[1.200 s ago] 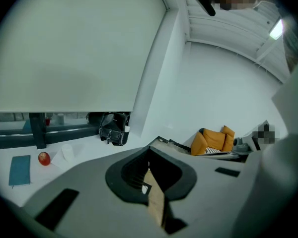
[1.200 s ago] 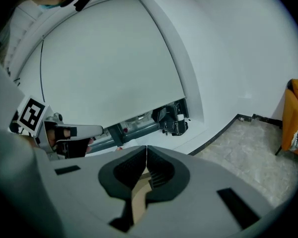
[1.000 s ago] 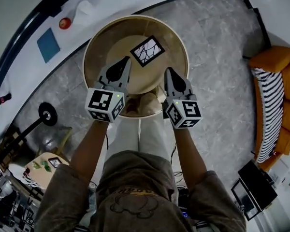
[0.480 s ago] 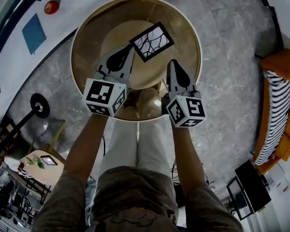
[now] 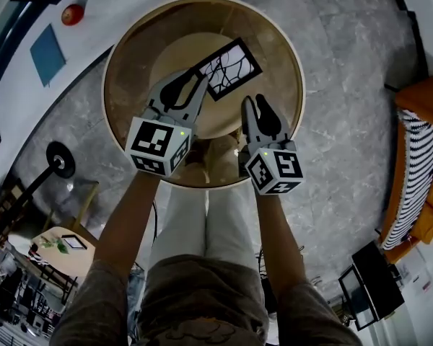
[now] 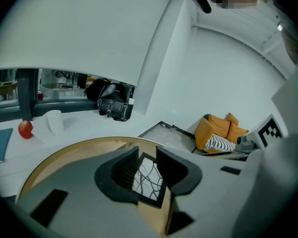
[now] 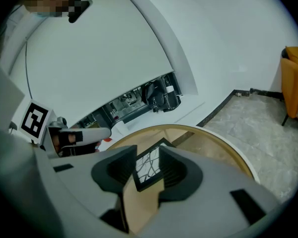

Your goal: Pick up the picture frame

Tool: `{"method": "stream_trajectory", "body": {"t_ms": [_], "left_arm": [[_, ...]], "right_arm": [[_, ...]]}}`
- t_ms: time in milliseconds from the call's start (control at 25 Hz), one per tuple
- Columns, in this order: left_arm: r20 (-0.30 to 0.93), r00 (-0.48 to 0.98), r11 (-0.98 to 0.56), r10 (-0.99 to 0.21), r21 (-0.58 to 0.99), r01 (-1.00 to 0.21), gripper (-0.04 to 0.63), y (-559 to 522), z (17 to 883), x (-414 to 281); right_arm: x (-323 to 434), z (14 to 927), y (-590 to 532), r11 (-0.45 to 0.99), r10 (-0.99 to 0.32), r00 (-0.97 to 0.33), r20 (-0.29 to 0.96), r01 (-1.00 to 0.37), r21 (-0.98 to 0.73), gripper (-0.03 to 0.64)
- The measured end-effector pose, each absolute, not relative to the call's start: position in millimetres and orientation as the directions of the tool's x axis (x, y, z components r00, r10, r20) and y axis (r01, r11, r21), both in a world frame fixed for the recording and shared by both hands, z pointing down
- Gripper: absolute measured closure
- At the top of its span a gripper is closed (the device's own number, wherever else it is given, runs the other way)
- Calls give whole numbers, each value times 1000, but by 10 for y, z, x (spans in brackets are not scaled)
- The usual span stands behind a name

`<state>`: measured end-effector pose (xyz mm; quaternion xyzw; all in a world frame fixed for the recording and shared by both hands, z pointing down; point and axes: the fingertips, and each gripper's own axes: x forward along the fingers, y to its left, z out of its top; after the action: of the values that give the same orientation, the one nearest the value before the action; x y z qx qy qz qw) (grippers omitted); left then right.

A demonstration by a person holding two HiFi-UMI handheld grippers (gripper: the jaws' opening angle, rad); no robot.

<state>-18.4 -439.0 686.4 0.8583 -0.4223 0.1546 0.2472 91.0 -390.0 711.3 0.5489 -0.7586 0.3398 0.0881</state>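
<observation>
The picture frame [image 5: 229, 68], black-edged with a branch drawing on white, lies flat on the round wooden table [image 5: 141, 45], towards its far side. My left gripper [image 5: 195, 78] hovers over the table with its tips at the frame's near left corner. Its jaws are opening, and the frame [image 6: 150, 181] shows through the gap, lying beyond them. My right gripper [image 5: 252, 104] hangs just short of the frame's near right side. Its jaws are also opening, with nothing pressed between them; the frame [image 7: 148, 168] is visible past the gap.
A red apple [image 5: 72, 13] and a blue pad [image 5: 47, 52] lie on the white ledge behind the table, and a black bag [image 6: 114, 104] stands there too. An orange sofa with a striped cushion [image 5: 417, 157] is at the right. A lamp base [image 5: 58, 161] sits on the floor at the left.
Both grippers have sunk towards the table and closer to the frame. Their jaws, shut a moment ago, now stand parted.
</observation>
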Motion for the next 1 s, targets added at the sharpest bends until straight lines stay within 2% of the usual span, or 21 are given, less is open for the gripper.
{"method": "stream_trajectory", "body": {"t_ms": [40, 80, 1000], "left_arm": [[474, 599, -524, -645, 296, -799, 472, -4402, 6882, -175], [474, 602, -528, -642, 296, -796, 451, -4415, 6900, -163], [670, 569, -605, -477, 220, -765, 449, -4754, 7948, -34]], "right_arm": [[892, 7137, -3917, 167, -766, -394, 507, -885, -435, 439], [882, 7164, -3937, 166, -760, -404, 510, -878, -448, 392], [876, 8050, -4089, 65, -620, -395, 678, -887, -457, 387]]}}
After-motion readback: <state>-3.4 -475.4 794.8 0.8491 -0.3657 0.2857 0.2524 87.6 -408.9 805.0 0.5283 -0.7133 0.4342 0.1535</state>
